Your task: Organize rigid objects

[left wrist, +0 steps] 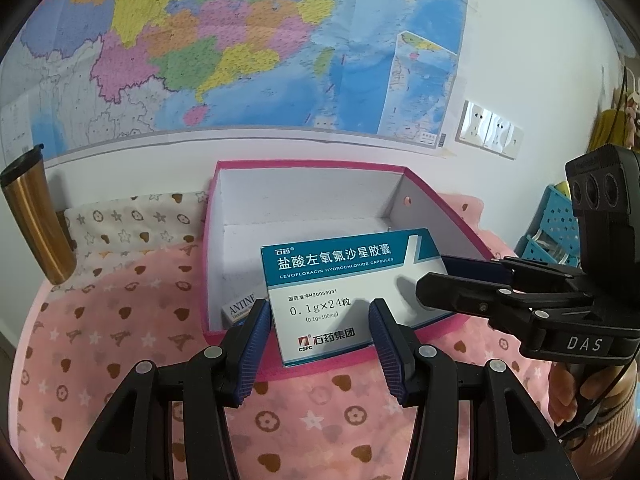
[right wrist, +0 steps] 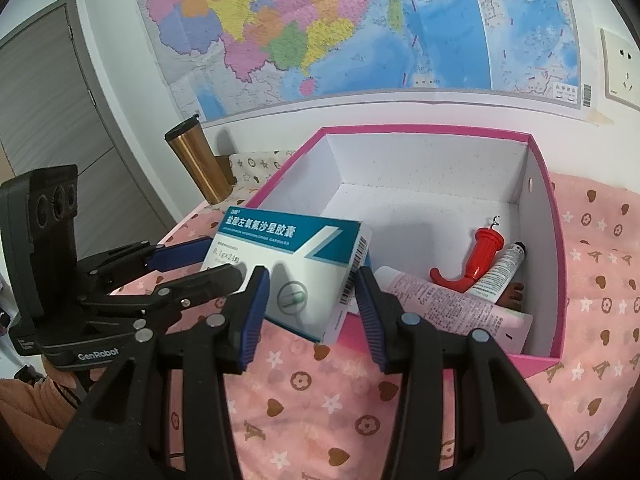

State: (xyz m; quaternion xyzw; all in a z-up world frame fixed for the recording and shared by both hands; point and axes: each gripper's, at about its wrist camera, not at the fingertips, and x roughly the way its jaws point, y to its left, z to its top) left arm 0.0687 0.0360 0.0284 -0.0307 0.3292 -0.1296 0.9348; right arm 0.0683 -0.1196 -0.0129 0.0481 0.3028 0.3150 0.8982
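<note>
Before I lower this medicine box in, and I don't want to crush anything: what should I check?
1. Left tool clamped on the medicine box: ok.
2. Right tool clamped on it too: ok.
3. Bare floor inside the pink box: ok, the back part is free.
4. Red hook and tubes out of the way: ok, they lie by the right wall.
5. Medicine box clear of the near rim: cannot tell; it sits right over it.

The small white carton lettered "ANTINE" (left wrist: 239, 307) is mostly hidden behind the left gripper's blue ribbed pad (left wrist: 256, 320); a dark brown object (right wrist: 512, 294) under the white tube (right wrist: 498, 270) is too covered to identify
</note>
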